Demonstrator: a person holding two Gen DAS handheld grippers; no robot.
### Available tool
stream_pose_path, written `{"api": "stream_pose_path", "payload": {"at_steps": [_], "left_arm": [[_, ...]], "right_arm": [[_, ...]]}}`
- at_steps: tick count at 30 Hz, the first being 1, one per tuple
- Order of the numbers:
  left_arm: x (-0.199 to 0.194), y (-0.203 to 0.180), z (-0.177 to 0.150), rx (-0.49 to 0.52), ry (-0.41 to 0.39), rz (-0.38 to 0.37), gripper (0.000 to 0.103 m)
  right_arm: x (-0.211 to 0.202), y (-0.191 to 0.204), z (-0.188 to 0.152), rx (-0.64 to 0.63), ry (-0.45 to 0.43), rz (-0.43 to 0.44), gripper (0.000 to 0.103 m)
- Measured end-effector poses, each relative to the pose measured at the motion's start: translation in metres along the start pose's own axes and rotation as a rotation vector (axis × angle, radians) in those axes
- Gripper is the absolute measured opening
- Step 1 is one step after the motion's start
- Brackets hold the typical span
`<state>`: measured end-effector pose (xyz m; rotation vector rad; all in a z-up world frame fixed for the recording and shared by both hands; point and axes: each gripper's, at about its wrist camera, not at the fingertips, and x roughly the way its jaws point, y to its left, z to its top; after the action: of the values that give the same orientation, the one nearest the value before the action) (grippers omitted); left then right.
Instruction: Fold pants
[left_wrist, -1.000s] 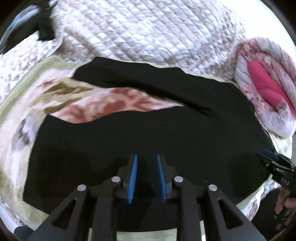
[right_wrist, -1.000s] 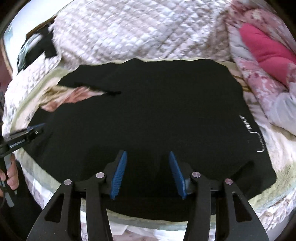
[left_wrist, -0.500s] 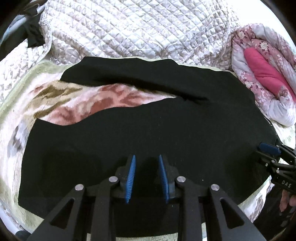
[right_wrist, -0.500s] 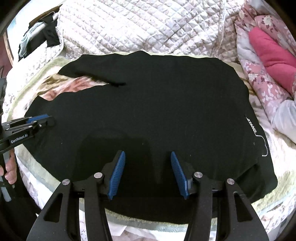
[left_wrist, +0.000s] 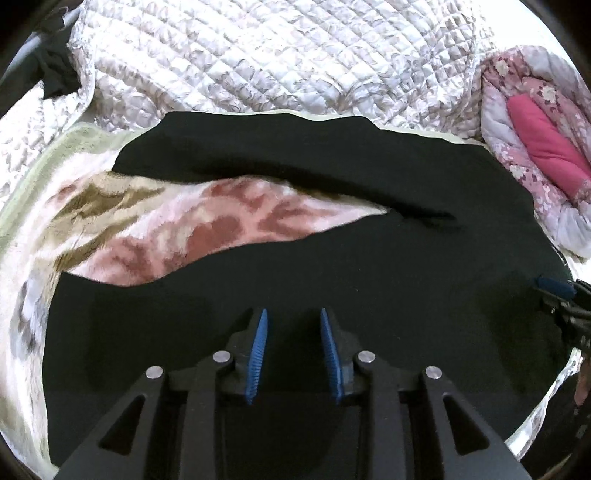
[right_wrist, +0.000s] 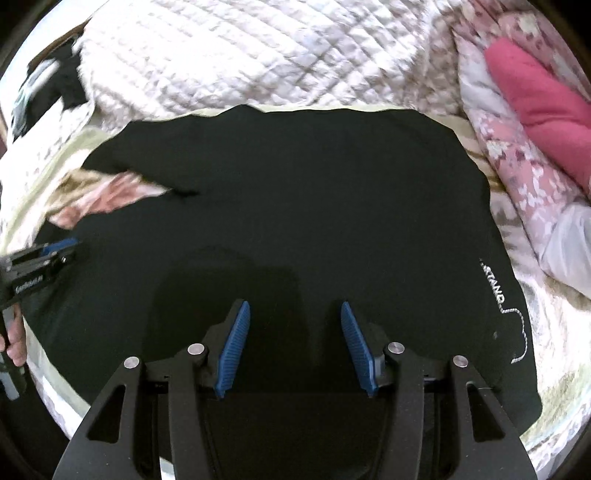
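Black pants (left_wrist: 369, 280) (right_wrist: 314, 206) lie spread flat on a bed, legs running to the left and parted in a V over a patterned blanket (left_wrist: 177, 229). White lettering (right_wrist: 493, 282) marks the waist end at the right. My left gripper (left_wrist: 291, 317) hovers above the near leg, its jaws opening with nothing between the blue pads. My right gripper (right_wrist: 293, 308) hangs over the seat area, open and holding nothing. Each gripper shows at the edge of the other's view: the right one (left_wrist: 557, 291), the left one (right_wrist: 55, 251).
A white quilted cover (left_wrist: 258, 59) fills the back of the bed. A rolled floral quilt with a pink lining (left_wrist: 539, 147) (right_wrist: 535, 110) lies at the right. Dark clothes (left_wrist: 55, 74) sit at the far left corner. The bed's near edge runs just below the pants.
Both grippers have pulled back, so the pants look smaller and more of the white quilt shows. The left jaws have spread a little. The pants lie as before.
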<state>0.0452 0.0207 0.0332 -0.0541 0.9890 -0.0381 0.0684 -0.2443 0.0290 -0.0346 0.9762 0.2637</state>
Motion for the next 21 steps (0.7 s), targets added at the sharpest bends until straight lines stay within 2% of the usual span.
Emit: {"api": "stream_pose_path", "payload": {"at_steps": [4,6,7,9,11,16,21], "left_arm": [[-0.002,0.005,0.019,0.022,-0.014,0.008,0.033],[-0.001,0.010,0.034,0.030,-0.023,0.006,0.035],[-0.001,0.012,0.043,0.040,-0.030,0.003,0.037],[0.001,0.017,0.063,0.050,-0.053,-0.014,0.042],[0.005,0.023,0.085,0.062,-0.081,-0.001,0.052],[0.031,0.035,0.134,0.090,-0.099,-0.008,0.057],[0.077,0.042,0.170,0.111,-0.080,0.008,0.061]], "right_arm": [[-0.009,-0.003,0.033,-0.048,-0.050,0.022,0.052],[-0.006,-0.006,0.051,-0.066,-0.055,0.050,0.058],[-0.003,-0.006,0.063,-0.083,-0.060,0.063,0.063],[0.007,-0.003,0.082,-0.126,-0.055,0.059,0.065],[0.017,0.000,0.096,-0.173,-0.050,0.056,0.065],[0.057,0.001,0.138,-0.264,-0.018,0.073,0.065],[0.096,-0.006,0.168,-0.283,0.010,0.076,0.065]]}}
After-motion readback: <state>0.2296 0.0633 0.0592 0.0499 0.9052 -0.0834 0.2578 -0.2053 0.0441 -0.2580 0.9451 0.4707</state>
